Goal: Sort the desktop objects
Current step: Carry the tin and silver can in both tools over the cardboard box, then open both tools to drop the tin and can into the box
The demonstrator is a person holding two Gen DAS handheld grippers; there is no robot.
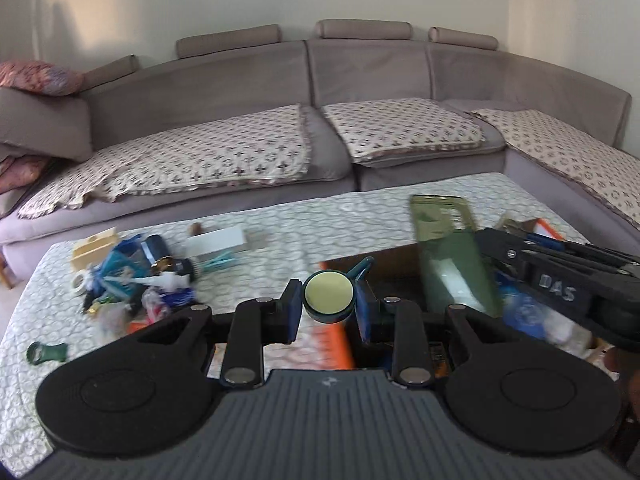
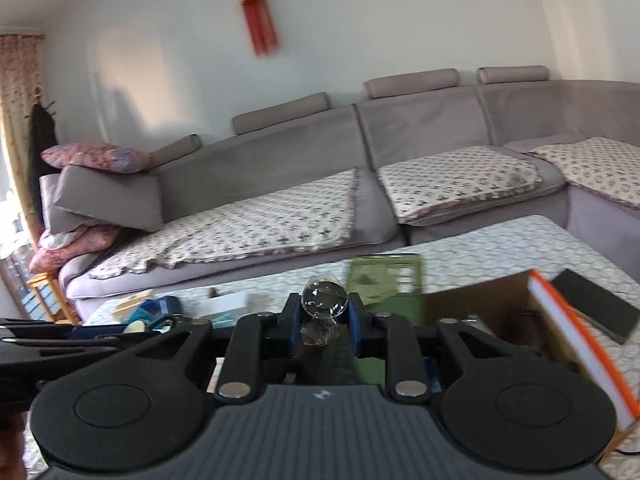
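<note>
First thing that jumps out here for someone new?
Each gripper is carrying something: the left gripper has its jaws shut on a small round teal-rimmed mirror, the right gripper on a clear glass ball. Beyond them, a clutter pile covers the table's left side, before a grey sofa.

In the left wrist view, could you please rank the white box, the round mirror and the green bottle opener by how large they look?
1. White box: largest, though blurred.
2. Round mirror: looks nearly as big, but it sits in the left claw close to the camera, so ranks 1 and 2 are unsure.
3. Green bottle opener: smallest.
</note>
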